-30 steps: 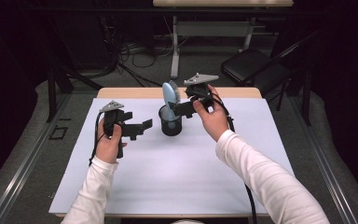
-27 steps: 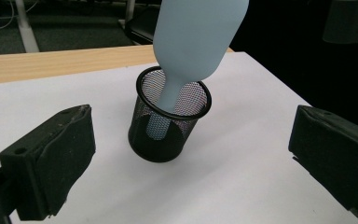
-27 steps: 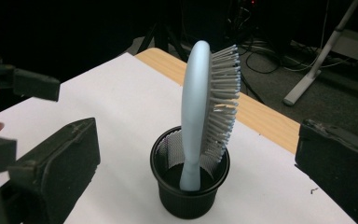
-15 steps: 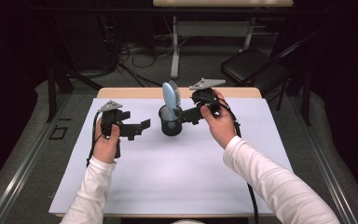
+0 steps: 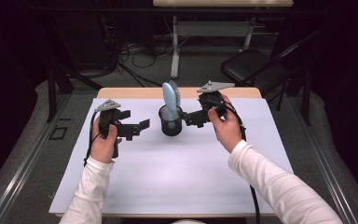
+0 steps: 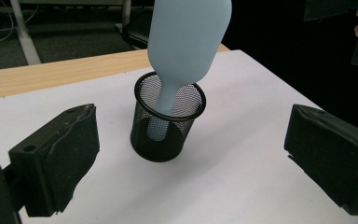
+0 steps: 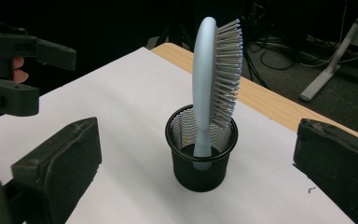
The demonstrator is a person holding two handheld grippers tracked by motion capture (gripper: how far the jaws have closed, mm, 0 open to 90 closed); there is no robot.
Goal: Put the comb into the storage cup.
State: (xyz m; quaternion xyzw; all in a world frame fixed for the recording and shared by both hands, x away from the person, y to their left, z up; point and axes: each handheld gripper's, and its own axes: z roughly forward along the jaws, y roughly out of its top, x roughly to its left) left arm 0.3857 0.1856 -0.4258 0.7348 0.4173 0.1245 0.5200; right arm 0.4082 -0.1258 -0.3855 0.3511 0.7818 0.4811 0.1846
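the pale blue hairbrush [image 5: 169, 99] stands handle-down in the black mesh cup [image 5: 171, 122], near the far middle of the white-covered bench [image 5: 177, 177], its head well above the rim and leaning a little. your right gripper [image 5: 189, 118] sits just beside the cup with its jaws spread wide and holding nothing; your left gripper [image 5: 137, 128] waits further off on the other side, also wide open and empty.

the step in hand looks like either letting go or taking hold of the brush. if you are to lift it, close on the handle just above the rim, draw straight up, and steady the cup with the left gripper if it starts to tip, since it looks light. if you are leaving it, back off level so a jaw doesn't catch the bristles [image 7: 227, 70].

the handle's foot is only dimly seen through the mesh, so you can't tell how it rests on the bottom. in the left gripper view the brush top is cut off.
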